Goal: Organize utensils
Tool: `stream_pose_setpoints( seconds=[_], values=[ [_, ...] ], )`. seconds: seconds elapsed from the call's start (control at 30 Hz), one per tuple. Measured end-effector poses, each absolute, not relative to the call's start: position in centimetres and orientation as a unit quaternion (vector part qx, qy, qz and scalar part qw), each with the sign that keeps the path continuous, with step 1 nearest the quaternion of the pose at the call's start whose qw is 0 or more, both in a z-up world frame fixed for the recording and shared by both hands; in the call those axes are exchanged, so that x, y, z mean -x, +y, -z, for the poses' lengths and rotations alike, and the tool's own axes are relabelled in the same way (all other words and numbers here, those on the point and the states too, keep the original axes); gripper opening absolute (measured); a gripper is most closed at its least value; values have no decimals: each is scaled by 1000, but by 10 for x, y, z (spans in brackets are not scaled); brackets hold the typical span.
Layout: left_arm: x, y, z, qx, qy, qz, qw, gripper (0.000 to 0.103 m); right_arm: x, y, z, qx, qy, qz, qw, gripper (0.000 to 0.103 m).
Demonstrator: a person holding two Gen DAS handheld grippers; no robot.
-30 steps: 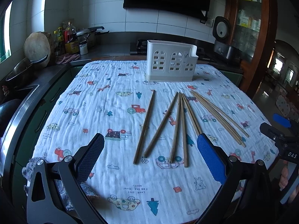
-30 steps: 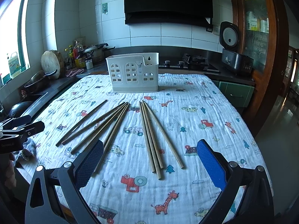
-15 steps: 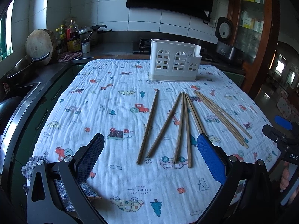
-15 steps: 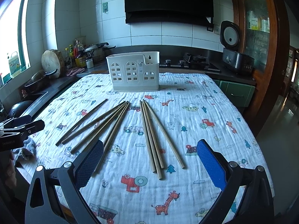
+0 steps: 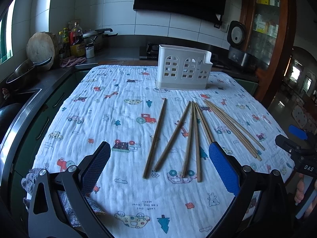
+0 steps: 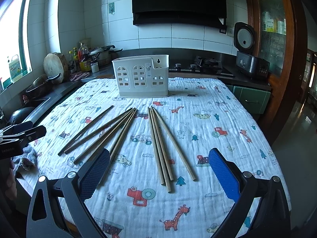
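Left gripper [image 5: 159,165] and right gripper [image 6: 158,170] both spread wide, empty. Brown wooden chopsticks [image 6: 158,140] lie loose on the cartoon-print cloth [image 6: 208,119], near side of the white slotted plastic utensil holder [image 6: 141,77].

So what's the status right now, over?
Left gripper open, empty. Right gripper open, empty. Chopsticks all loose on the cloth; white holder empty-looking, upright. Nothing blocking.

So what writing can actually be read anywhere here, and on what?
"DAS" on the right gripper.
"LOOK OUT FOR THE MOON", upside down, on the printed cloth.
Bottle labels, cabinet boxes and the left gripper's lettering: too blurred.
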State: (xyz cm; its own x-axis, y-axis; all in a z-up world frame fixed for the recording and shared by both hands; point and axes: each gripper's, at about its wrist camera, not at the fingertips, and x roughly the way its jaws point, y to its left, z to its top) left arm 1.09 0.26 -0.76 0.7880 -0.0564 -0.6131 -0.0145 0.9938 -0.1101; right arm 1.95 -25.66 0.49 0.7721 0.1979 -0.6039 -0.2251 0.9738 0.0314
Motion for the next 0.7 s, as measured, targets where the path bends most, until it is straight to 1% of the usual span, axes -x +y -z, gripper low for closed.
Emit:
stream_pose_setpoints(
  seconds=[0.7],
  values=[
    [-14,-1,-11,57,290,19,955,97,-24,-263,-13,26,306,-110,945,97]
  ],
)
